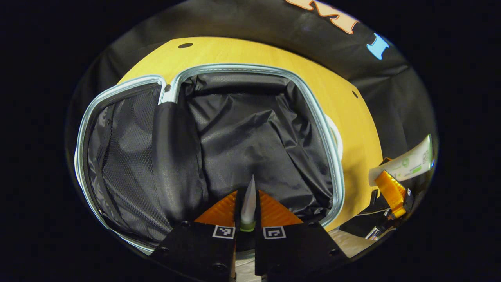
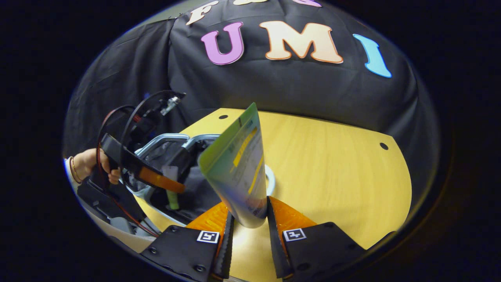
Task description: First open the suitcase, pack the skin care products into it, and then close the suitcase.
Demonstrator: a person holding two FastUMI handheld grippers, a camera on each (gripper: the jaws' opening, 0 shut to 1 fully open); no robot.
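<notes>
left hand-held gripper [image 1: 248, 219] clamped on thin tube [image 1: 248, 203] over open suitcase [image 1: 250, 149] | right hand-held gripper [image 2: 248, 219] clamped on green tube [image 2: 238, 164] above tabletop [image 2: 332, 168]

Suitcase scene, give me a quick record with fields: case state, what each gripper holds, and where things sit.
suitcase: open, lying on the yellow table, dark lining showing, mesh pocket on one half
left gripper: shut on a slim tube, held over the open case
right gripper: shut on a green and white tube, over the table beside the case
packed so far: no products visible inside the case
person: a hand holds the left gripper
</notes>
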